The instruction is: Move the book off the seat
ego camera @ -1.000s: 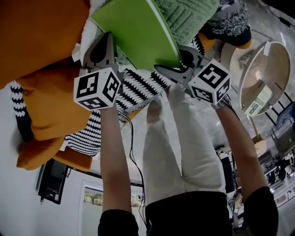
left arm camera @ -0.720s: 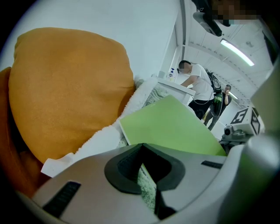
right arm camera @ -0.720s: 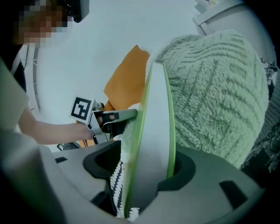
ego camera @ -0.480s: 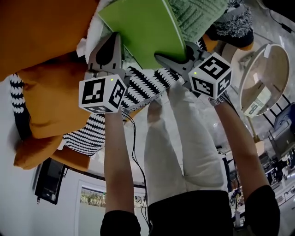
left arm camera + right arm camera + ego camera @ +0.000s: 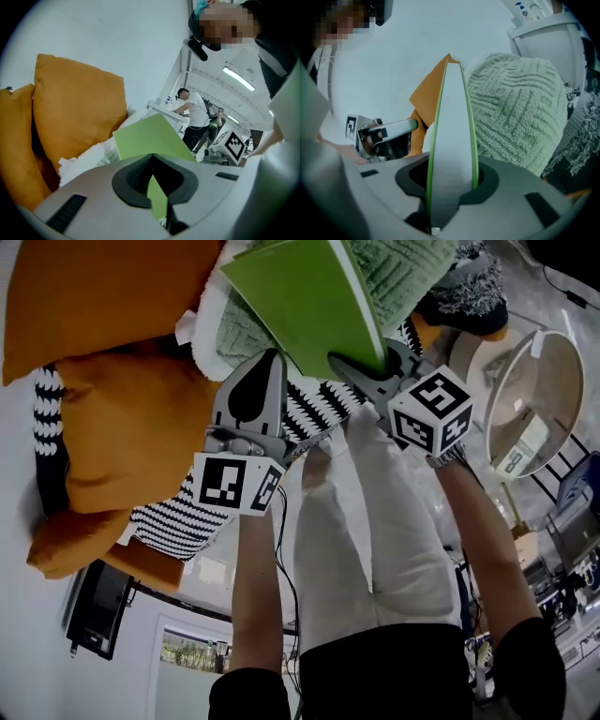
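The green book (image 5: pixel 300 296) is tilted up off the striped seat cushion (image 5: pixel 309 409). My right gripper (image 5: pixel 361 367) is shut on its lower corner. In the right gripper view the book (image 5: pixel 452 140) stands edge-on, with the pads of my right gripper (image 5: pixel 452 180) pressed on both covers. Those jaws have just been closing on it. My left gripper (image 5: pixel 272 357) hangs apart from the book, below its left part, tips together. From the left gripper view the book (image 5: pixel 145 138) lies beyond my left gripper (image 5: pixel 152 157), whose jaws meet at the tip.
Orange cushions (image 5: pixel 112 427) and a white fluffy throw (image 5: pixel 202 329) sit left of the book. A green knit pillow (image 5: pixel 412 268) lies behind it. A round table (image 5: pixel 530 399) stands at the right. A person (image 5: pixel 192 112) works at a counter far off.
My left gripper has left the book's left corner and moved right and back toward me. The right gripper has lifted the book slightly, tilting it more.
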Available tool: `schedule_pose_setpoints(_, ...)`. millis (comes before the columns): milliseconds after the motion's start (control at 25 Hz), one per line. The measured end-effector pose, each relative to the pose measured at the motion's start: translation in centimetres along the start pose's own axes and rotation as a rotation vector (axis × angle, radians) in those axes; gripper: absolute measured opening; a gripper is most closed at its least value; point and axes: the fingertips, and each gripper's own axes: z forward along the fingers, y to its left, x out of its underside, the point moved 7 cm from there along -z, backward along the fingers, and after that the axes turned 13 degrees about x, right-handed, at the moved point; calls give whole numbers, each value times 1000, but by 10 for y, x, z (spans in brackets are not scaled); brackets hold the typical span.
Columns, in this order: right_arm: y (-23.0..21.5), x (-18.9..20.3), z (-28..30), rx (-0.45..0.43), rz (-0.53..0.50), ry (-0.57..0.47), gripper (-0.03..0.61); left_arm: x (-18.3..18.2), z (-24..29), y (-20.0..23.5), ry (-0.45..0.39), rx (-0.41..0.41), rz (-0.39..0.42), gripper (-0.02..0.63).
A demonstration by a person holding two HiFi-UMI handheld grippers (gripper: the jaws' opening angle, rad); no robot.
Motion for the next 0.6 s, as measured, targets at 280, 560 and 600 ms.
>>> schedule_pose_setpoints(280, 19, -10, -32, 35, 29, -68, 135, -11, -29, -23, -15, 23, 21, 10)
schedule_pose_setpoints(560, 57, -29, -81, 76, 32, -152, 135, -51, -70, -45, -66, 47, 76, 9)
schedule_pose_setpoints(600, 64, -33, -89, 79, 32, -167, 135, -58, -76, -49, -77, 48, 85, 9)
